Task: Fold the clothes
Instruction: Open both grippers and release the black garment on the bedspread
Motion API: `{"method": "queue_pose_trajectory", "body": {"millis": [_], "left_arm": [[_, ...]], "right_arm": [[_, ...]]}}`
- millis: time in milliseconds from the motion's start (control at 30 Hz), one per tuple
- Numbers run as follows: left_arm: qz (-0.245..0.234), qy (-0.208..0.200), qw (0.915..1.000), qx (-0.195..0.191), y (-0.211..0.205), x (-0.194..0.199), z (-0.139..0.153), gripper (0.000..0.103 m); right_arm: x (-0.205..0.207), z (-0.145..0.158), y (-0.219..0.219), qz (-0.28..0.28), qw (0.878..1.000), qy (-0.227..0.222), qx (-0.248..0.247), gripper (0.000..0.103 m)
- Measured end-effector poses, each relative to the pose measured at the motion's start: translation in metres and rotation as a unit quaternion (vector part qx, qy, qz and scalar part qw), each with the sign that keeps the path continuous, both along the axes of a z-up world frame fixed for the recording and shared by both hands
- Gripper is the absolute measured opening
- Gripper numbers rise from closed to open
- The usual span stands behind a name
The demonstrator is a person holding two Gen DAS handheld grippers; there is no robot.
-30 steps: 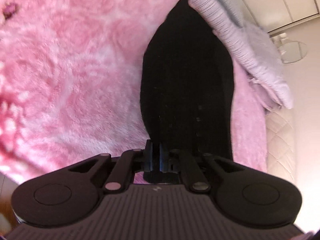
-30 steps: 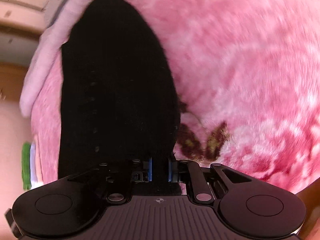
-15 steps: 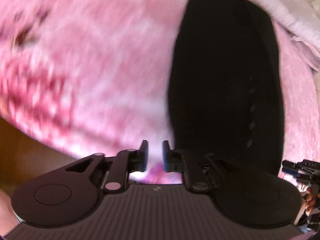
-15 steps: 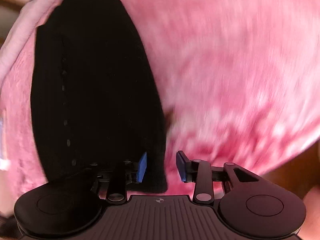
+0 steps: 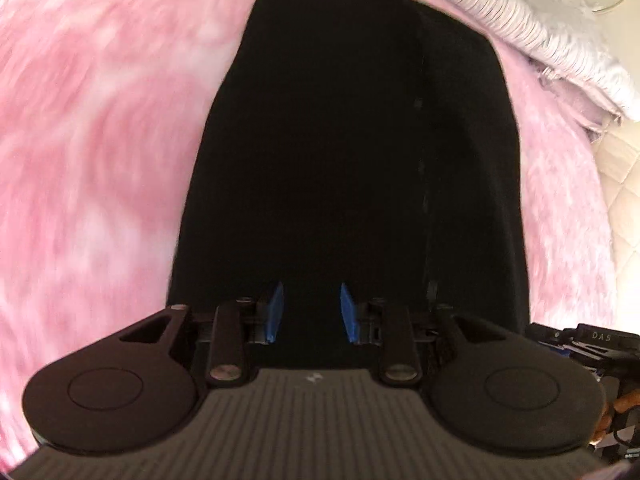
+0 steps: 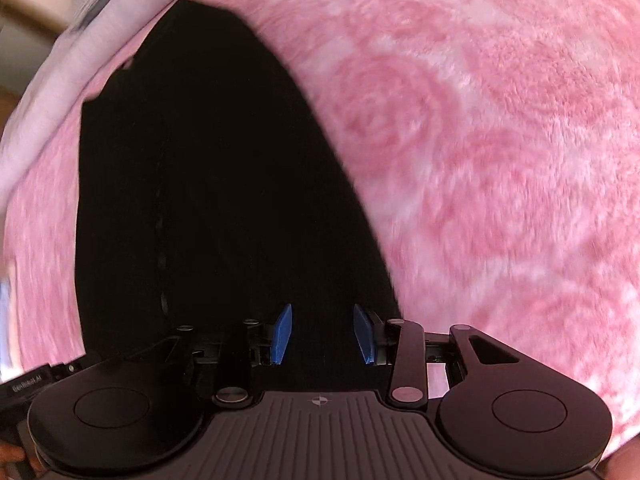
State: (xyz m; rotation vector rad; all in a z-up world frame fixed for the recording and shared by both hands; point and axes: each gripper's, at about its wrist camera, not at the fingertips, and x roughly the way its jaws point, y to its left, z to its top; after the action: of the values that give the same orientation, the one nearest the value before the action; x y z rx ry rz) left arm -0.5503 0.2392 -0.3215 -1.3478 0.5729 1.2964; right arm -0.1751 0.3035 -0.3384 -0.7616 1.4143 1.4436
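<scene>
black garment [image 5: 340, 160] lay flat on the pink fluffy blanket [image 5: 100, 140], folded into a long narrow strip running away from both cameras toward the blanket's far edge. in the left wrist view a lengthwise fold line ran down the strip's right part, with a row of small marks along it, probably buttons, too dark to be sure. far end of the strip stopped near the pale ribbed bedding [image 5: 500, 4] bunched at the far edge of the blanket.

left gripper [image 5: 311, 312] hung over the near end of the garment, blue pads [image 5: 276, 312] apart, jaws had just been opening. only the flat cloth showed between the pads, nothing pinched or lifted.

right gripper [image 6: 325, 334] was over the near end as well, close to the strip's right edge, blue pads [image 6: 283, 334] apart; its jaws had opened within the last second and stood clear. cloth lay flat beneath them, not gripped.

rose-pattern blanket [image 6: 500, 140] filled everything right of the garment [image 6: 220, 200] in the right wrist view. part of the other gripper's body showed at the lower right edge of the left view, labelled "das". left view edges were motion-blurred.
</scene>
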Motion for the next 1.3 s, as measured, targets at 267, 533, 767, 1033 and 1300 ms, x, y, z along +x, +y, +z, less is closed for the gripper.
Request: {"method": "queue_pose_trajectory", "body": {"millis": [267,533,767,1033,1300], "left_arm": [[-0.029,-0.015,0.9991,0.025,0.112,-0.040,0.003,0.029],[0.002,-0.032,0.9987,0.040,0.196,-0.055,-0.008,0.031],[0.042,-0.057,0.9966,0.044,0.261,-0.081,-0.017,0.033],[0.117,-0.068,0.9892,0.056,0.326,-0.116,-0.035,0.036],[0.129,-0.140,0.9811,0.036,0.350,-0.119,-0.068,0.038]], "right_arm": [[-0.004,-0.004,0.091,-0.010,0.998,0.054,0.005,0.039],[-0.020,-0.007,0.216,-0.018,0.990,0.133,0.043,0.039],[-0.051,-0.004,0.319,-0.028,0.978,0.195,0.068,0.045],[-0.085,-0.036,0.383,-0.047,0.978,0.203,0.008,0.050],[-0.083,-0.071,0.391,-0.126,0.958,0.249,-0.068,0.030]]}}
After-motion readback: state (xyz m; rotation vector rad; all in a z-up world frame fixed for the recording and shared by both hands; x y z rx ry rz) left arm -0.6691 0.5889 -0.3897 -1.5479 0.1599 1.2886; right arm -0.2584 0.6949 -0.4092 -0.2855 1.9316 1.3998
